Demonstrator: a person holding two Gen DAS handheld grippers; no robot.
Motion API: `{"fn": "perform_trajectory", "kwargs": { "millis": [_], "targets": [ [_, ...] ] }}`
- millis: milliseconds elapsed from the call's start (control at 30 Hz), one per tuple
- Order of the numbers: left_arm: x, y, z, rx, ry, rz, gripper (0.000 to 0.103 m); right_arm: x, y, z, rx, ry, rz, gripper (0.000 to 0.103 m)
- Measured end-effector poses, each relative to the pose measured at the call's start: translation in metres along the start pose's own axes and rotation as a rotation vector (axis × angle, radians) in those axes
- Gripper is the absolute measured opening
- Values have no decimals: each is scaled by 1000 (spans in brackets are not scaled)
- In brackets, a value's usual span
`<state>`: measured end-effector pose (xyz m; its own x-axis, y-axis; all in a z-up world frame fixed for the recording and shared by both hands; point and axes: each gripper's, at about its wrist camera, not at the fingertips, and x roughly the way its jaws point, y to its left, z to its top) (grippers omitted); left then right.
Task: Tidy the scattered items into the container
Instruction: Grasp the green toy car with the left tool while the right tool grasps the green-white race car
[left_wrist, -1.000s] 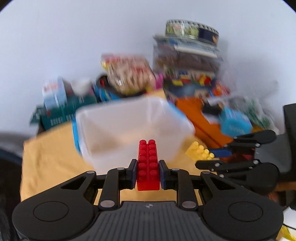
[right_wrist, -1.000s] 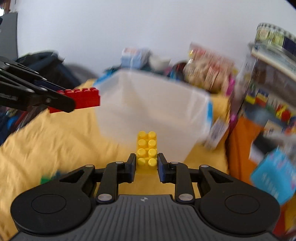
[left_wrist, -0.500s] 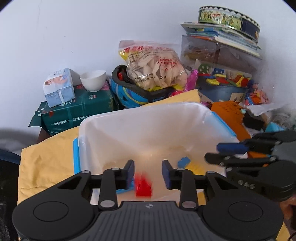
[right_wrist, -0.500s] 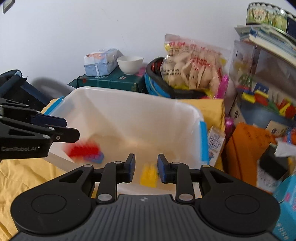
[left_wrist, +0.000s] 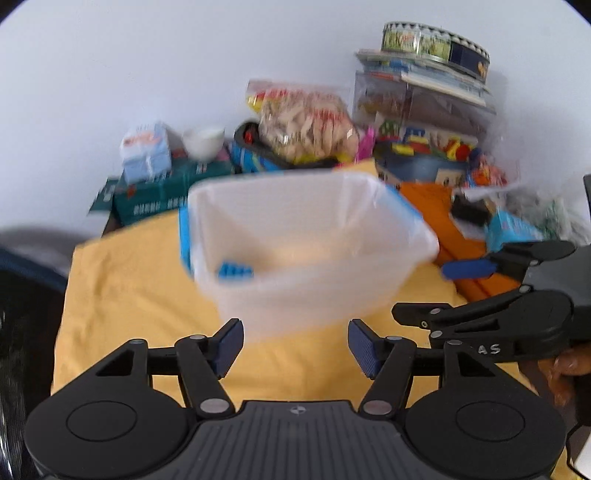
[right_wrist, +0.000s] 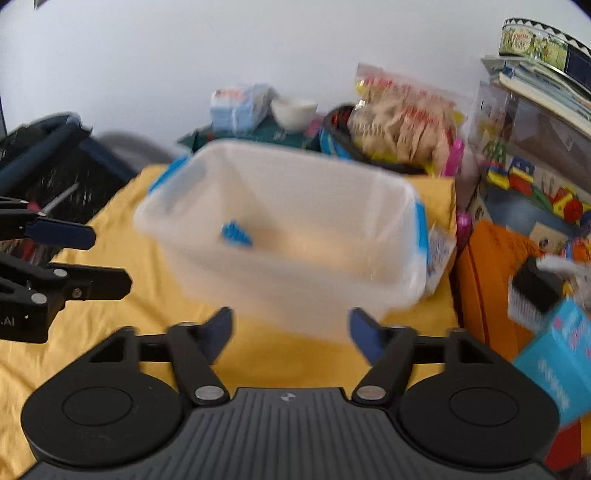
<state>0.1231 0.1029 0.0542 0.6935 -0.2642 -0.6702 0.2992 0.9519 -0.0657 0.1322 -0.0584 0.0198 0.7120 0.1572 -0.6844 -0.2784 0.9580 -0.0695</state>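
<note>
The clear plastic container with blue side latches stands on the yellow cloth that covers the bench, in front of both grippers. A blue brick lies inside it near the left wall, seen in the right wrist view too; both views are blurred, and nothing else in the box can be made out.

A second ago the left gripper was clamped on a red brick and the right gripper on a yellow one, both short of the container. Half a second ago the two bricks were dropping out of the parting pads over the box. Now both grippers' jaws are opening, spread wide with nothing between them, and neither the red nor the yellow brick is visible. The container sits a little farther from both cameras than half a second ago.

Behind the container stand a bag of snacks, a white bowl and a round tin on a stack of books.
</note>
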Motion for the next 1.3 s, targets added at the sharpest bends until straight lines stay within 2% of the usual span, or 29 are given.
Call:
{"fn": "perform_trajectory", "kwargs": {
  "millis": [67, 200, 267, 333, 433, 467, 500, 567, 633, 667, 733, 800, 867, 1033, 1133, 1200, 1300],
  "targets": [
    [-1, -2, -21, -17, 47, 5, 66, -6, 5, -20, 15, 13, 7, 95],
    [-3, -7, -62, -49, 119, 1, 66, -6, 12, -57, 47, 122, 27, 102],
    [-5, -10, -79, -39, 143, 9, 66, -6, 17, -74, 28, 175, -19, 102],
    [-9, -12, -96, -52, 171, 3, 66, -15, 20, -92, 8, 163, 0, 101],
    [-14, -15, -118, -78, 200, -54, 65, -24, 19, -119, 29, 176, 35, 91],
    [-15, -17, -124, -75, 210, -64, 65, -26, 21, -125, 24, 188, 50, 79],
    [-15, -20, -129, -70, 220, -67, 65, -27, 21, -131, 24, 205, 77, 62],
    [-14, -24, -135, -63, 243, -75, 63, -29, 20, -143, 65, 247, 148, 53],
    [-15, -30, -139, -63, 251, -85, 63, -31, 19, -150, 118, 262, 228, 50],
    [-16, -32, -139, -60, 249, -94, 63, -33, 22, -152, 116, 259, 241, 48],
    [-17, -37, -141, -52, 241, -114, 63, -36, 31, -149, 60, 237, 207, 48],
    [-18, -40, -142, -42, 245, -135, 60, -39, 35, -146, 25, 213, 177, 43],
    [-18, -45, -143, -19, 255, -144, 59, -39, 34, -146, 12, 235, 154, 43],
    [-19, -56, -145, 16, 257, -167, 59, -48, 25, -162, 51, 283, 191, 45],
    [-12, -58, -141, -7, 264, -196, 58, -45, 26, -171, 39, 294, 187, 41],
    [-4, -63, -137, -11, 271, -230, 56, -45, 25, -172, 52, 298, 195, 34],
    [12, -71, -130, -10, 278, -239, 51, -52, 14, -171, 117, 275, 199, 34]
  ]
}}
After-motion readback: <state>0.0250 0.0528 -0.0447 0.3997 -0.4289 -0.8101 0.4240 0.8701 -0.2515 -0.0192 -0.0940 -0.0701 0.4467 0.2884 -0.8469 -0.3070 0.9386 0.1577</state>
